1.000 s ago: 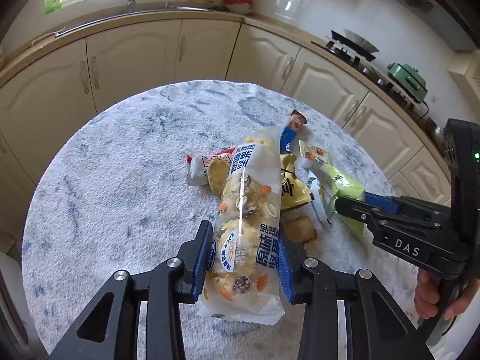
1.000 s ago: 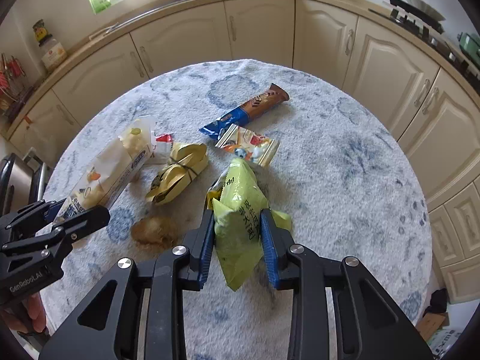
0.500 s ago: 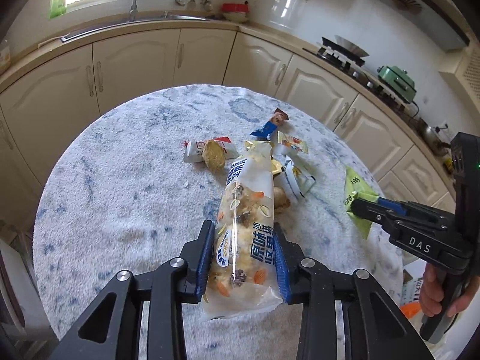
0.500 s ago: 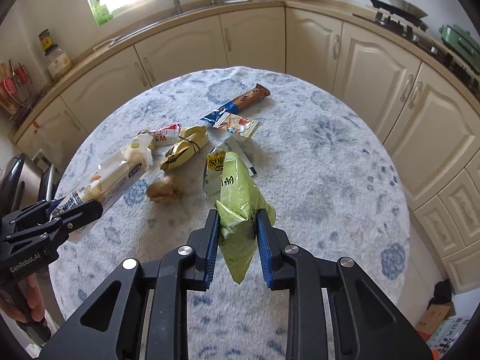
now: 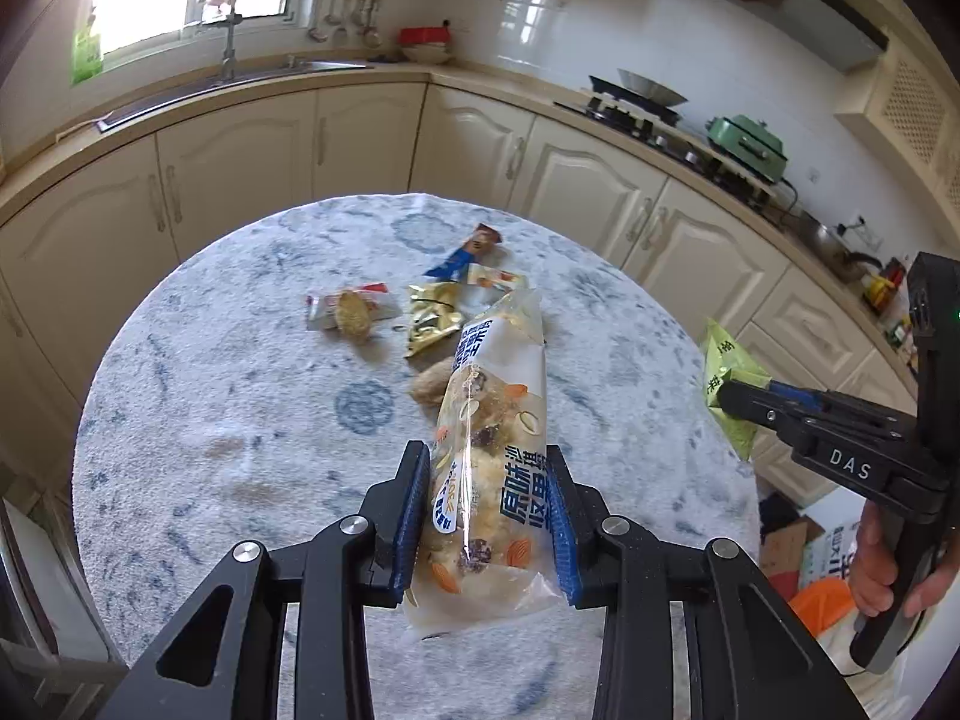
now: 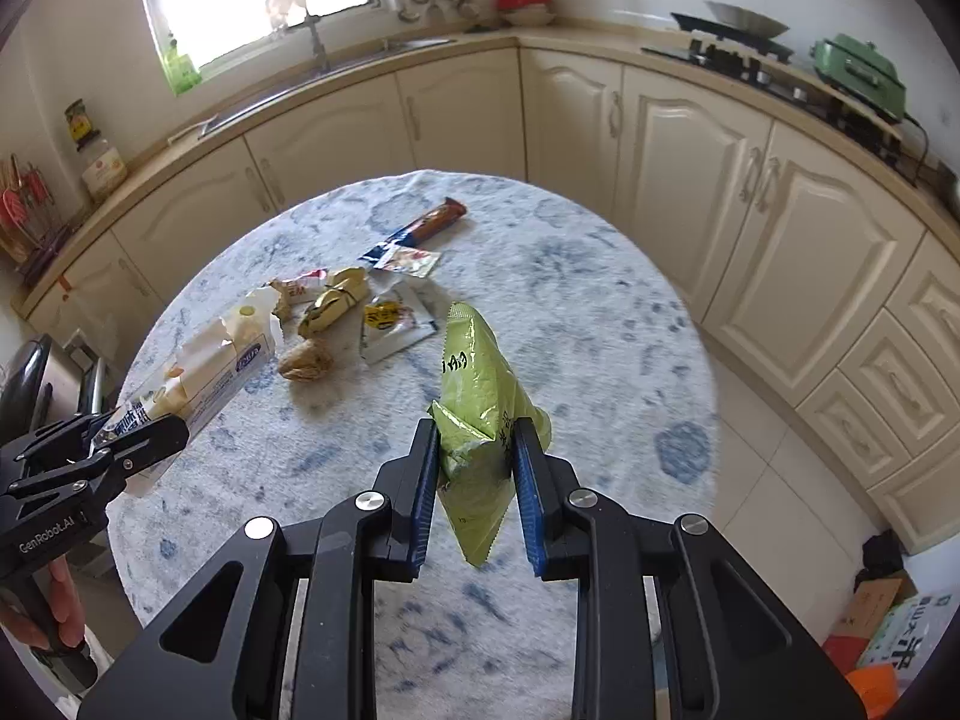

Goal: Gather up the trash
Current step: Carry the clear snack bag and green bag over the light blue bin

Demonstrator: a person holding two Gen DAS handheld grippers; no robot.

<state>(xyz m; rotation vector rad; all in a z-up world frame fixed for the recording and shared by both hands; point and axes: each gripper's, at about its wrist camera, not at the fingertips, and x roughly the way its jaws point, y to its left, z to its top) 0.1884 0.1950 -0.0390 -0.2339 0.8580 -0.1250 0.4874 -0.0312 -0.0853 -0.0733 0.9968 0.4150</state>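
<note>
My left gripper (image 5: 487,480) is shut on a long clear nut-snack bag (image 5: 495,414), lifted above the round blue-white table (image 5: 240,372). Over the table's right side my right gripper (image 6: 474,450) is shut on a crumpled green wrapper (image 6: 477,372), which also shows at the right (image 5: 729,372) of the left wrist view. On the table lie a gold wrapper (image 6: 333,303), a white-yellow sachet (image 6: 393,324), a brown-blue bar wrapper (image 6: 429,225), a red-white wrapper (image 5: 342,312) and a brown crumpled lump (image 6: 306,360). The left gripper (image 6: 144,438) and its bag (image 6: 204,369) appear at the right wrist view's left.
Cream kitchen cabinets (image 6: 690,138) curve round the table, with a sink (image 5: 240,75) under the window and a stove (image 5: 636,102) to the right. Cardboard boxes and an orange item (image 6: 876,636) sit on the floor at lower right. A person's hand (image 5: 882,564) holds the right gripper's handle.
Both grippers have risen and drawn back from the table's middle, carrying the nut-snack bag and the green wrapper off the surface. The remaining wrappers lie still.
</note>
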